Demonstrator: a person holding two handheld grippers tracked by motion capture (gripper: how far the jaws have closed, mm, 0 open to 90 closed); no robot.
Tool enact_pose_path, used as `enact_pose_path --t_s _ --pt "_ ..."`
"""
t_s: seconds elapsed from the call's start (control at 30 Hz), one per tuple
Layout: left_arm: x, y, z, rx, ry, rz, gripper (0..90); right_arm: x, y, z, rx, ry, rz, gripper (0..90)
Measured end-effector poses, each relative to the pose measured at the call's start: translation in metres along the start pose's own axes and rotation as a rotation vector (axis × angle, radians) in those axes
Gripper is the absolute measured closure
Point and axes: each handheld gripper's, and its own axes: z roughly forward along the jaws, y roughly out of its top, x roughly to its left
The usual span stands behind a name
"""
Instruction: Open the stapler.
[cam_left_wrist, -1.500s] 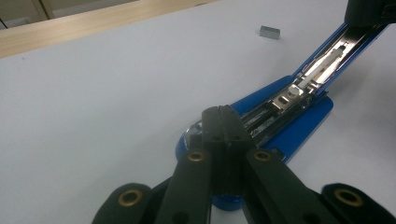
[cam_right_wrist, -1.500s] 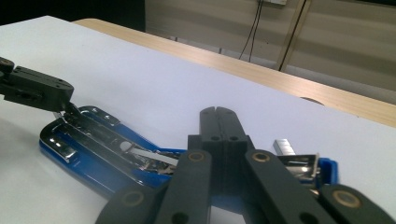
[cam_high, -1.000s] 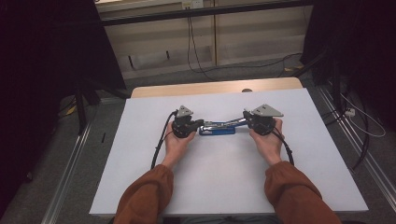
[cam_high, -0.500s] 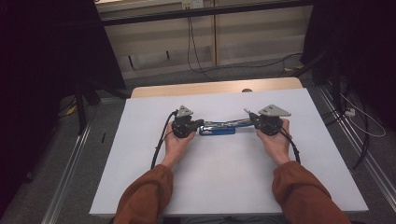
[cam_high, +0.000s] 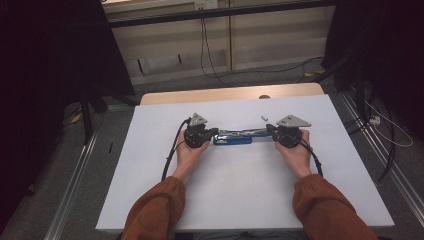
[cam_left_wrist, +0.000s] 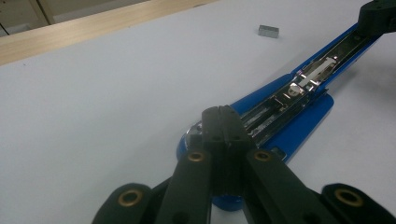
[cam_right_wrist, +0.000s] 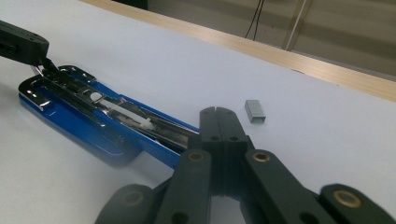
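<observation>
Both grippers level, facing inward – left gripper (cam_high: 216, 133), right gripper (cam_high: 270, 129) (jaws closed) at stapler (cam_high: 232, 140).

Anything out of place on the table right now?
One thing: a small grey block of staples lies loose on the white table, apart from the blue stapler, whose top is swung fully open with its metal channel exposed.

One blue stapler (cam_high: 232, 138), opened out flat; one small block of staples (cam_high: 265, 118) beside it; two tools — the left tool (cam_high: 214, 132) and the right tool (cam_high: 270, 129) — one in each of two hands; one white bench (cam_high: 240, 195) under it all.
</observation>
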Motion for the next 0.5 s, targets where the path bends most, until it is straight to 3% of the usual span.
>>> enact_pose_path --t_s 0.2,0.5 --pt "-0.0016 0.0038 -0.0031 -0.022 -0.001 0.015 90.0 -0.0023 0.0016 -0.0025 -0.026 0.014 0.019 90.0" --pt "-0.0006 0.0059 -0.0049 -0.040 -0.018 -0.001 88.0 -0.0039 0.0028 -0.0036 -0.046 0.046 0.035 83.8"
